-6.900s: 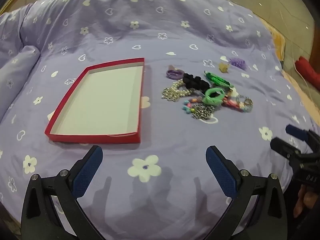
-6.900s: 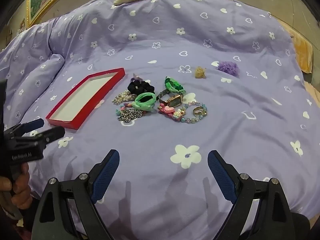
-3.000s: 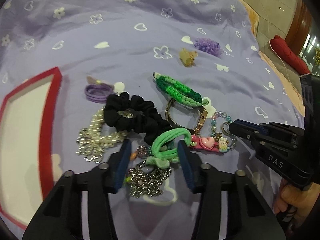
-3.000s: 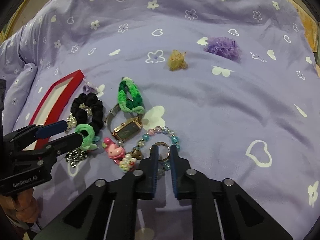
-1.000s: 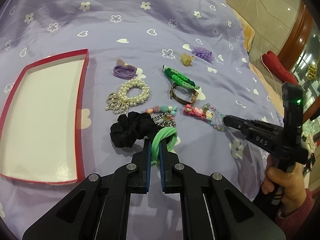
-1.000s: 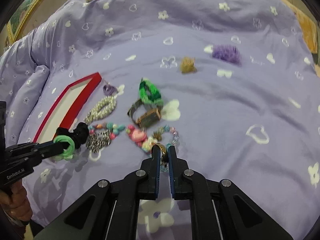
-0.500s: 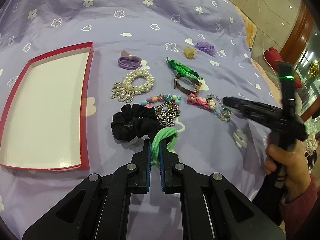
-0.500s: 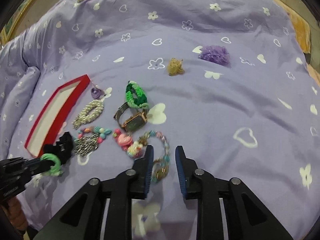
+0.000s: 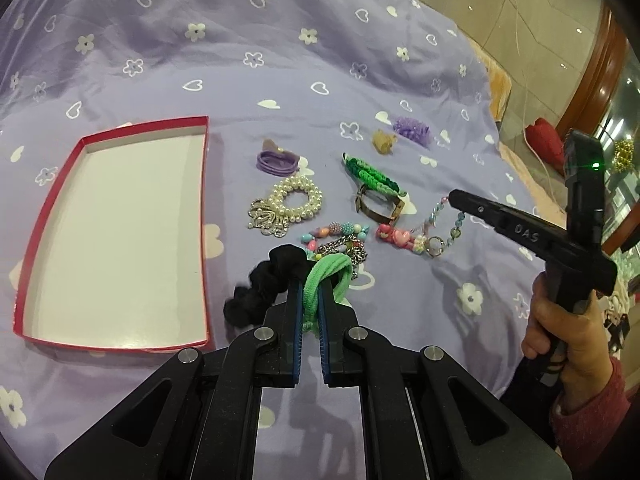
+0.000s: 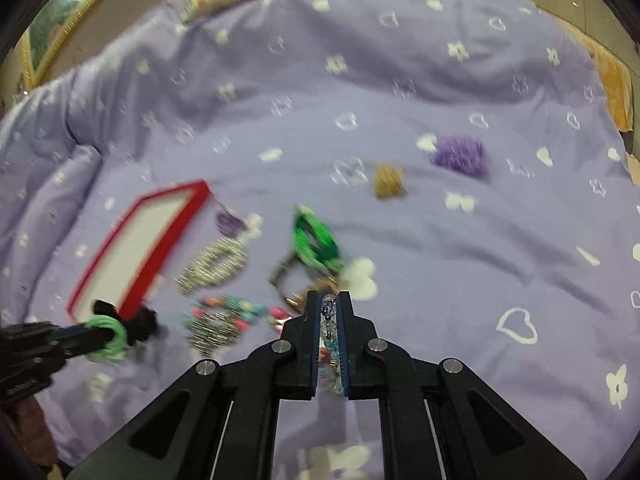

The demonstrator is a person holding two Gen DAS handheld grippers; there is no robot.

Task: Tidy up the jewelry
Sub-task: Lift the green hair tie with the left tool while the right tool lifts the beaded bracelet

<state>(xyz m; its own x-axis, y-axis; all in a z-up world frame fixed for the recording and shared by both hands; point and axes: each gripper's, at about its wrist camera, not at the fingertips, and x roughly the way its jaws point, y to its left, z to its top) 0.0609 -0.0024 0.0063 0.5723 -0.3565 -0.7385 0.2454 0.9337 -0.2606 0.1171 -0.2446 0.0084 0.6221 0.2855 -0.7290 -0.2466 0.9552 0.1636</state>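
The left hand-held gripper [image 9: 311,289] is clamped on a light green hair tie [image 9: 326,276], with a black scrunchie [image 9: 264,286] hanging against it, just right of the red tray [image 9: 204,216] on the purple bed [image 9: 280,60]. The right hand-held gripper [image 10: 330,308] is closed on a beaded bracelet [image 10: 329,320], further right of the tray. The pearl bracelet [image 9: 294,200], watch [image 9: 378,208] and braided green band [image 9: 370,174] lie on the bed between the tray and the right hand-held gripper.
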